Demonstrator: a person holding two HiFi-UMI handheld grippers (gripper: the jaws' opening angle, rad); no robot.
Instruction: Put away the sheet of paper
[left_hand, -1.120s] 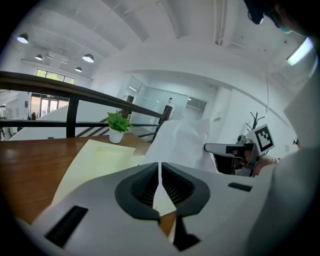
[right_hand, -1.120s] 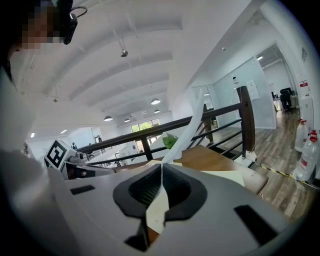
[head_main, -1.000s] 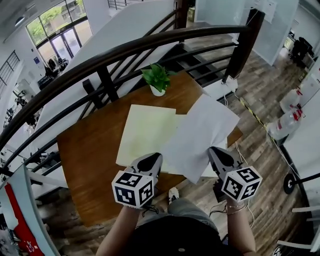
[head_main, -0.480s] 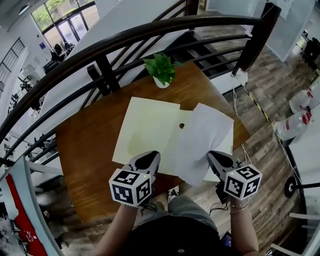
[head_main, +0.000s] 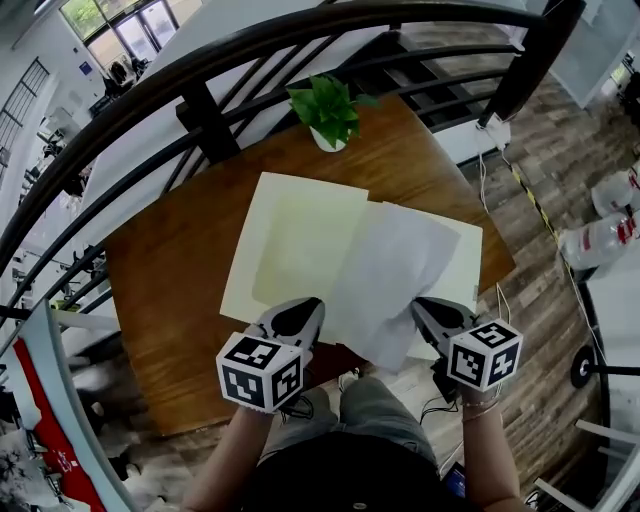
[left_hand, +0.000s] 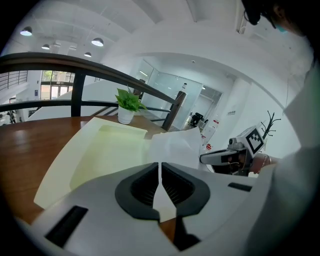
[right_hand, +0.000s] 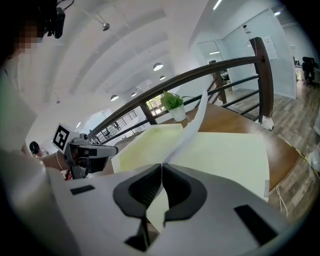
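Left tongs (head_main: 291, 320): clenched on the near-left edge of the sheet of paper (head_main: 392, 272). The left gripper view shows a white strip pinched between the pads, no gap.
Sheet of paper: white and bowed upward between the two grips. It sits over the right half of the folder (head_main: 297, 238), far corner toward the worktop's right edge.
Right tongs (head_main: 436, 316): clamped on the sheet's near-right edge. In the right gripper view the paper rises out of the closed pads in a curve.
Folder: pale yellow, open flat, left leaf bare, right leaf mostly covered by the sheet.
Worktop (head_main: 160, 285): brown wood, small and roughly square, set corner-wise. Bare wood left of the folder.
Potted plant (head_main: 326, 108): at the far edge, beyond the folder, apart from it.
Railing (head_main: 205, 75): dark, curved, just behind the worktop's far side; open hall below.
Floor (head_main: 545, 150): wood planks to the right, with a cable (head_main: 525, 190) running along it.
Edges: the sheet's near corner looks to overhang the worktop's near edge, hard to be sure from the head view. Folder's right leaf ends close to the right edge.
Room: open floor right of the worktop; far side is closed off by the railing.
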